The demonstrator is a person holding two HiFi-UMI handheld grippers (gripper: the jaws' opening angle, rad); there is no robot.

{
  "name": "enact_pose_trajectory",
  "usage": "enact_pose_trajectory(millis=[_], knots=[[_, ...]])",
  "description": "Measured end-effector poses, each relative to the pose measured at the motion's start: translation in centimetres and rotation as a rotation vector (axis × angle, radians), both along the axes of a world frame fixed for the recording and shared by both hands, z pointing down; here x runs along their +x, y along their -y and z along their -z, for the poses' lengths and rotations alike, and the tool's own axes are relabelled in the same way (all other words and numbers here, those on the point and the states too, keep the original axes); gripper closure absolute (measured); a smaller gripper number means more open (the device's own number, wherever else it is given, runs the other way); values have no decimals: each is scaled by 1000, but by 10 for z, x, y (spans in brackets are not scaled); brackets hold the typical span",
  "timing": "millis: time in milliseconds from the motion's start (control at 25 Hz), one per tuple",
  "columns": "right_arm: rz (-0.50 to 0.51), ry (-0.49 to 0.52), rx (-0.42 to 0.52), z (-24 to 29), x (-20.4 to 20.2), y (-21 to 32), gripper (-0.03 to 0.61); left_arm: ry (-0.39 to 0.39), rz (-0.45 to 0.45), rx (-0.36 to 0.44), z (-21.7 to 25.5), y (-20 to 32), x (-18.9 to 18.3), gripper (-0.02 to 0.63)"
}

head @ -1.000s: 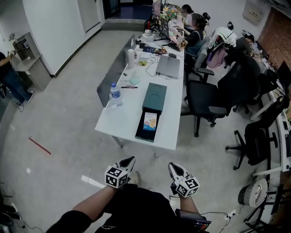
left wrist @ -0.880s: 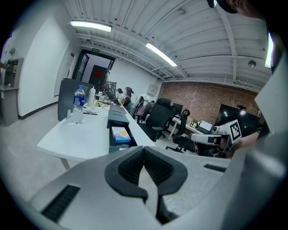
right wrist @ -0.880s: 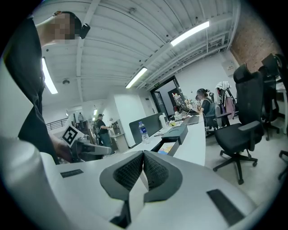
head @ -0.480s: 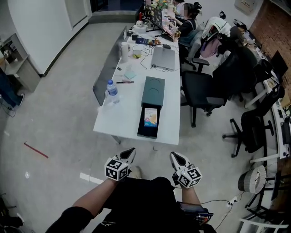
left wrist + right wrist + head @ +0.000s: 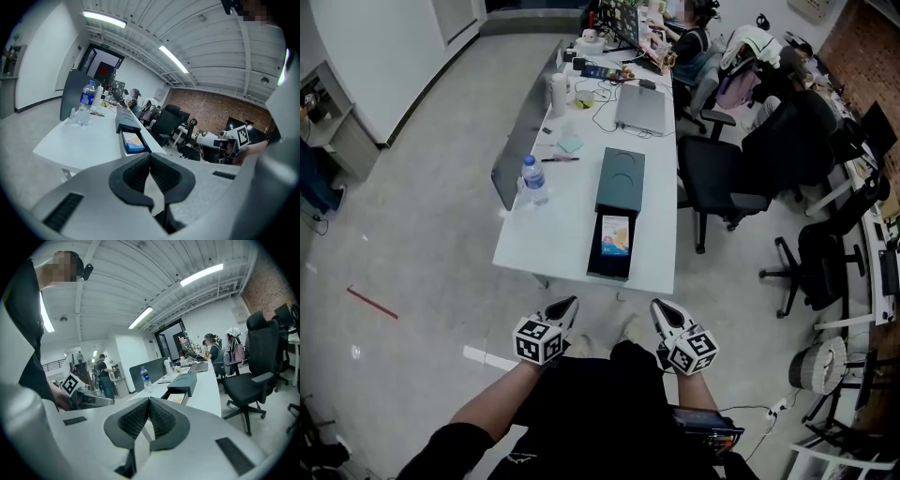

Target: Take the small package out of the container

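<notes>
A dark green drawer-style container (image 5: 619, 202) lies on the white table (image 5: 544, 239), with its drawer pulled out toward me. In the drawer lies a small colourful package (image 5: 616, 235), also visible in the left gripper view (image 5: 133, 142) and the right gripper view (image 5: 176, 398). My left gripper (image 5: 565, 307) and right gripper (image 5: 663, 308) hang side by side in front of my body, short of the table's near edge and well apart from the container. Both are shut with nothing between the jaws (image 5: 150, 159) (image 5: 149, 404).
A water bottle (image 5: 533, 180) stands at the table's left side. Farther back lie a pen, sticky notes, a laptop (image 5: 641, 111) and cables. Black office chairs (image 5: 717, 178) crowd the right of the table. People sit at the far end. A red strip (image 5: 372, 303) lies on the floor.
The head view has drifted closer to the table. Both grippers stay shut and side by side, a little higher in the view than before.
</notes>
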State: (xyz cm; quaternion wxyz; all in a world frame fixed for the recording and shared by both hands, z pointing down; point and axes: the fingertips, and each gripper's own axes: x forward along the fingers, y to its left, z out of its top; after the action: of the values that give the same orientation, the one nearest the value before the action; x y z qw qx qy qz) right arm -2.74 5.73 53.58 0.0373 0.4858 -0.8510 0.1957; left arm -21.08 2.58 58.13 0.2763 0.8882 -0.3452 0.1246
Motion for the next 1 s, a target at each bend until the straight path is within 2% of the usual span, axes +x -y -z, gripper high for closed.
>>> enact_pose_trajectory(millis=[280,720,1000], knots=[[37,7,-4,-9,9,32,552,11,23,-13,-6,26,10,604],[137,32,-4,-4,47,98,552,41,67,-40,-4,80,61,604],[194,67,-17,-13,73,133,552,120,105,-87,-14,108,91,604]])
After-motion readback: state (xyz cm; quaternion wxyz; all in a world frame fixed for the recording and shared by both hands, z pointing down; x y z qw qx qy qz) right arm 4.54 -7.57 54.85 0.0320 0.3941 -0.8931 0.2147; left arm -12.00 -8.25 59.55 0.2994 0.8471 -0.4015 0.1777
